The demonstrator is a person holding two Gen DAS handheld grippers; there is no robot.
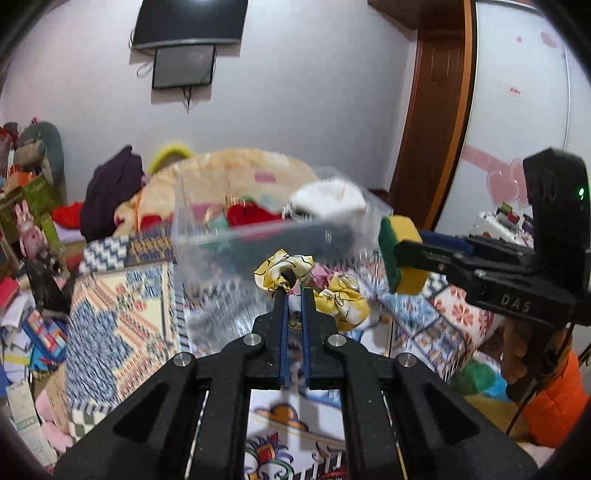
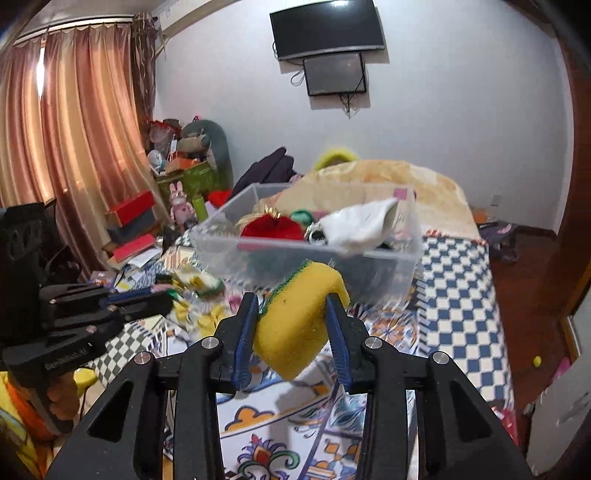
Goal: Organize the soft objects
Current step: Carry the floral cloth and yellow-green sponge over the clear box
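Note:
My left gripper [image 1: 294, 286] is shut on a yellow patterned scrunchie [image 1: 317, 286] and holds it above the patterned bedspread [image 1: 122, 295], in front of a clear plastic bin [image 1: 258, 236]. My right gripper [image 2: 291, 299] is shut on a yellow sponge with a green scouring side [image 2: 299, 317], just short of the bin [image 2: 306, 254]. The sponge also shows in the left wrist view [image 1: 400, 254], right of the bin. The bin holds a red soft item [image 2: 273, 227], a white cloth [image 2: 362, 223] and other soft things.
A peach blanket heap [image 2: 406, 177] and dark clothes [image 2: 269, 168] lie behind the bin. Boxes, toys and books [image 2: 133, 229] crowd the floor at the left by the curtains. A wooden door frame [image 1: 432, 110] stands at the right. A TV [image 2: 327, 29] hangs on the wall.

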